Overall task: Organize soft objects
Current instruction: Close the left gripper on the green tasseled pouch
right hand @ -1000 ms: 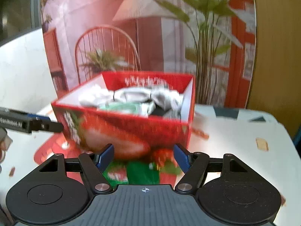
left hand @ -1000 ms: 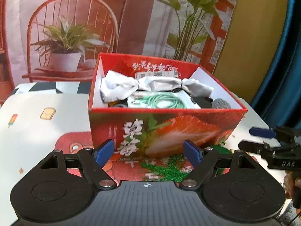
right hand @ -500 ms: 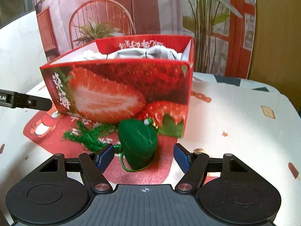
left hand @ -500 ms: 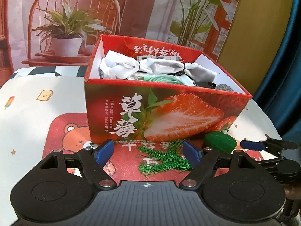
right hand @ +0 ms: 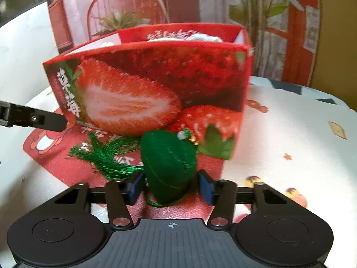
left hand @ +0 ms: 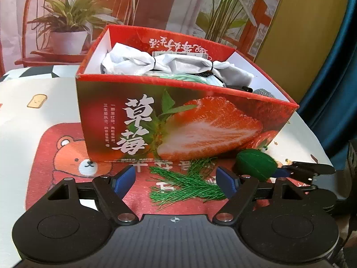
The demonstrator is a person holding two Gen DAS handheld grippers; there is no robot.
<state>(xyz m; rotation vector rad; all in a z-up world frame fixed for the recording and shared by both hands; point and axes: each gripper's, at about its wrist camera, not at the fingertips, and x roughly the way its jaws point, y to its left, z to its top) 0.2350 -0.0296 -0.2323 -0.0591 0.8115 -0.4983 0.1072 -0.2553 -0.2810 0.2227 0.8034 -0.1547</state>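
Red mat (right hand: 73, 154) under green pouch (right hand: 168, 167)

The red strawberry-printed cardboard box (left hand: 185, 120) stands on the bear-printed red mat (left hand: 60, 156); the green stitched pouch with tassel (right hand: 169, 165) lies just before the box, white bundled cloth (left hand: 178, 63) in the box.

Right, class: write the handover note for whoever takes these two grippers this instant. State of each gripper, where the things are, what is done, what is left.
Right gripper: closing around the green stuffed ornament, which sits between its fingers on the red bear mat; not yet clamped or lifted.
Left gripper: open, empty, hovering over the green tassel.
Strawberry box: on the mat just behind the ornament, already holding a tied white cloth bundle and other items.
Done: those items are boxed.
Left: finish the grip, lift the ornament with its tassel, probably into the box.
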